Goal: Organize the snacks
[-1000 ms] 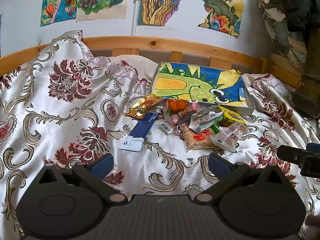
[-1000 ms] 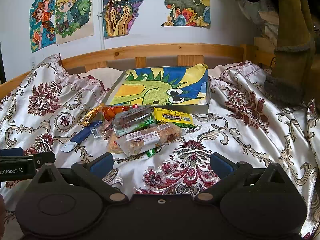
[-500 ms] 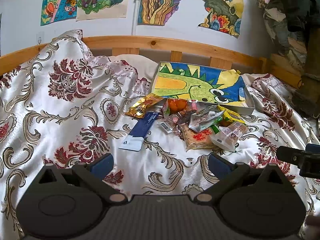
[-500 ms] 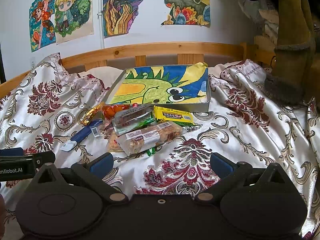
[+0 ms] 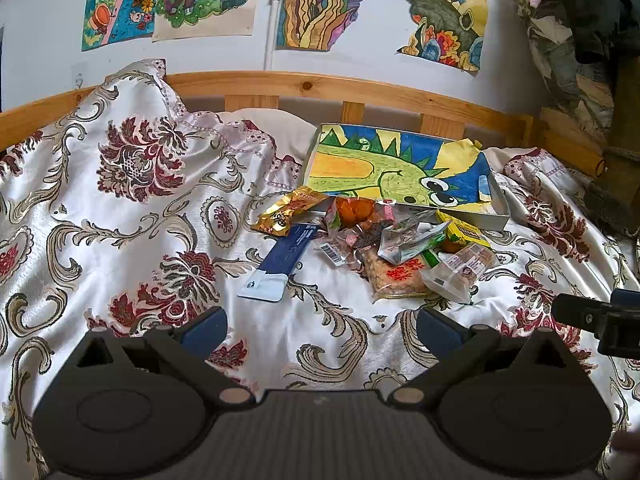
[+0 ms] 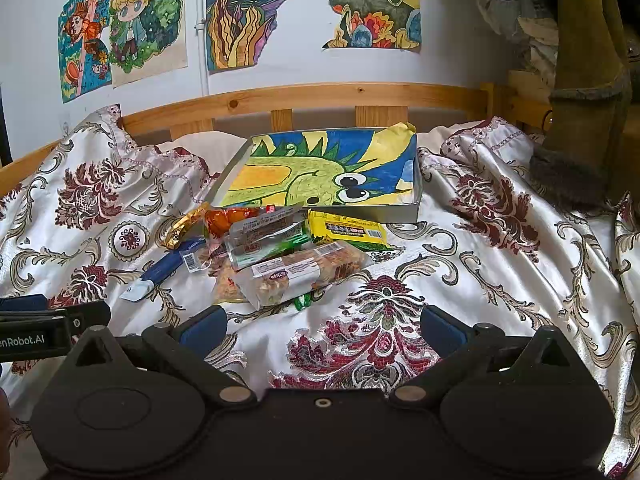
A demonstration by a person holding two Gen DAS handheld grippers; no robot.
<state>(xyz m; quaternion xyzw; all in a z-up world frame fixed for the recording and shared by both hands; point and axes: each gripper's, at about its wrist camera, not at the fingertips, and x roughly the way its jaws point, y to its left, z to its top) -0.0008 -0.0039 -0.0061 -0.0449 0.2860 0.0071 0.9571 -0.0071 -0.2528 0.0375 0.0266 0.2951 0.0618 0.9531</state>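
A heap of snack packets lies on the bedspread in front of a shallow box (image 5: pixel 498 208) (image 6: pixel 416 184) lined with a dragon drawing. In the heap are a gold packet (image 5: pixel 286 212) (image 6: pixel 185 224), a blue sachet (image 5: pixel 280 262) (image 6: pixel 162 272), an orange packet (image 5: pixel 352 210) (image 6: pixel 226 220), a yellow packet (image 6: pixel 346 233) (image 5: pixel 466 232) and a clear cracker pack (image 6: pixel 304 274) (image 5: pixel 460 268). My left gripper (image 5: pixel 320 326) is open, short of the heap. My right gripper (image 6: pixel 322 326) is open too, just below the cracker pack. Nothing sits between either pair of fingers.
The flowered satin bedspread (image 5: pixel 132 216) (image 6: pixel 500 248) is rumpled and rises at the left. A wooden bed rail (image 5: pixel 320 84) (image 6: pixel 320 94) runs behind the box, with drawings on the wall above. Clothes and a brown boot (image 6: pixel 580 80) hang at the right.
The right wrist view has crept slightly closer to the heap. The left gripper has barely moved. Both stay open.
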